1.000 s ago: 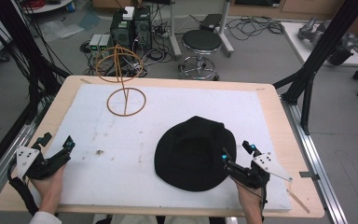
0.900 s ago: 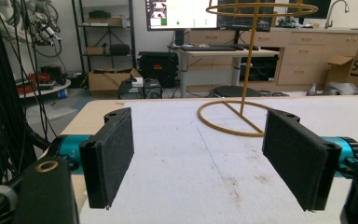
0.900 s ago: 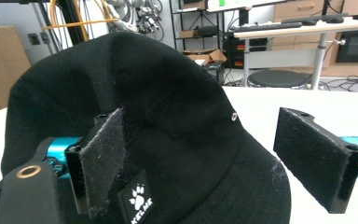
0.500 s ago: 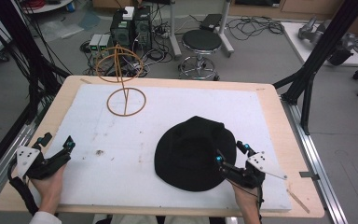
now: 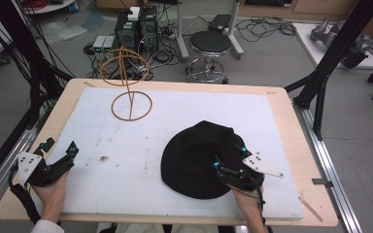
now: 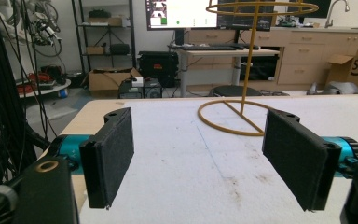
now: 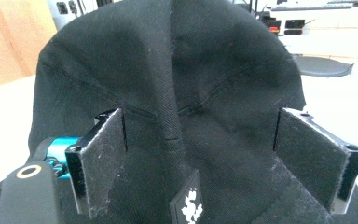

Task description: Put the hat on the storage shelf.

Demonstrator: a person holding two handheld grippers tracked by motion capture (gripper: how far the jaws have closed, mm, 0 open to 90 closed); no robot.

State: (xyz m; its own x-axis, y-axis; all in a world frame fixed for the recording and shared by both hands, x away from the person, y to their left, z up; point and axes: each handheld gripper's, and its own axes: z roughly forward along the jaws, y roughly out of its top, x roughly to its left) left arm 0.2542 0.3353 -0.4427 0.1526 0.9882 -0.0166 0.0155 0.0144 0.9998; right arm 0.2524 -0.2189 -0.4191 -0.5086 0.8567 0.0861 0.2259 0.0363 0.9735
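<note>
A black hat (image 5: 194, 155) lies on the white mat (image 5: 175, 111), right of centre. My right gripper (image 5: 229, 156) is open over the hat's near right brim, one jaw on each side of the crown's back. In the right gripper view the hat (image 7: 177, 70) rises between the open pads (image 7: 102, 154), with a small white logo patch (image 7: 189, 205) at the bottom. My left gripper (image 5: 60, 144) is open near the mat's front left edge, holding nothing. Its view shows the open gripper (image 6: 200, 154) facing a gold wire stand (image 6: 242, 114).
The gold wire stand (image 5: 131, 106) has a ring base on the mat at the back left and a ring top. The wooden table edge (image 5: 291, 116) borders the mat. A stool (image 5: 210, 43) and electronics boxes (image 5: 136, 26) stand on the floor beyond.
My right gripper has moved forward and left onto the hat's brim, closer to the crown. The left gripper has stayed where it was.
</note>
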